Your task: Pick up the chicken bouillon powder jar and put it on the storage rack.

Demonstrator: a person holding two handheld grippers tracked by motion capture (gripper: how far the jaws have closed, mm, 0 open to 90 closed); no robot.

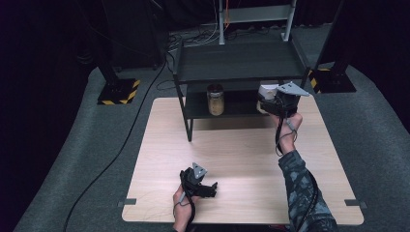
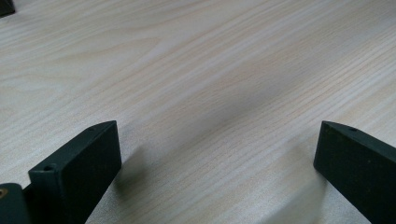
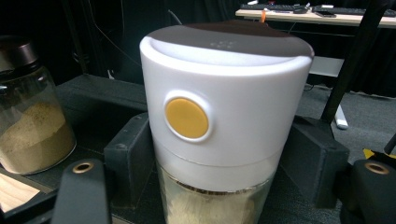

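My right gripper (image 1: 269,100) reaches into the lower level of a black two-level shelf (image 1: 237,63) at the back of the table. Its black jaws press both sides of a container with a white lid (image 3: 224,107), a round orange button and a clear lower body (image 3: 215,203). In the high view the white lid (image 1: 266,90) shows just ahead of the hand. A glass jar (image 1: 215,99) with a dark lid and tan powder stands on the same level to the left; in the right gripper view the jar (image 3: 32,126) sits at the left edge. My left gripper (image 1: 209,187) rests low over the wooden tabletop (image 2: 196,70) near the front, jaws wide apart with nothing between them.
The light wooden table (image 1: 232,159) stands on grey carpet. A black cable (image 1: 116,154) runs across the floor on the left. Yellow-and-black striped stand bases (image 1: 118,92) flank the shelf on the floor. A metal frame (image 1: 256,14) rises behind the shelf.
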